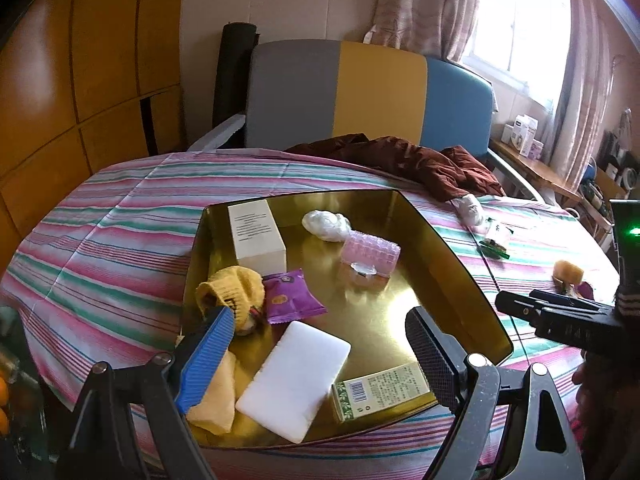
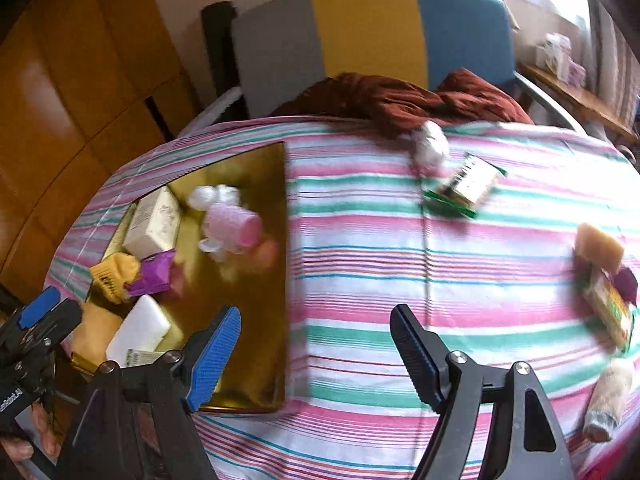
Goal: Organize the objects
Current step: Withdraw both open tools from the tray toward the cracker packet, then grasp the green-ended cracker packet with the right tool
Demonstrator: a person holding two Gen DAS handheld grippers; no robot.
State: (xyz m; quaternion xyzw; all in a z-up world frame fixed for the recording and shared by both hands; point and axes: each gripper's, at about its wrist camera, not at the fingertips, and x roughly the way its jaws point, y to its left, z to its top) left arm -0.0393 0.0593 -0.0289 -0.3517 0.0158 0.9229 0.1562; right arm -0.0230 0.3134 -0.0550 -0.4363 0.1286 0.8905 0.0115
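A gold tray (image 1: 452, 252) lies on the striped cloth (image 1: 120, 224). In it are a white box (image 1: 256, 236), a pink plastic case (image 1: 370, 258), a purple packet (image 1: 290, 296), a yellow knit item (image 1: 234, 290), a white block (image 1: 294, 378), a green carton (image 1: 380, 394) and a white wad (image 1: 326, 224). My left gripper (image 1: 316, 356) is open above the tray's near end. My right gripper (image 2: 316, 352) is open and empty above the cloth beside the tray (image 2: 276, 184). A green packet (image 2: 464, 188), a sponge (image 2: 600, 246) and a boxed item (image 2: 612, 310) lie on the cloth.
A dark red garment (image 1: 404, 160) lies at the far edge before a grey, yellow and blue headboard (image 1: 368, 96). A wooden wardrobe (image 1: 80, 80) stands left. A shelf with boxes (image 1: 524, 136) is by the window. A pale roll (image 2: 608, 400) lies near the right edge.
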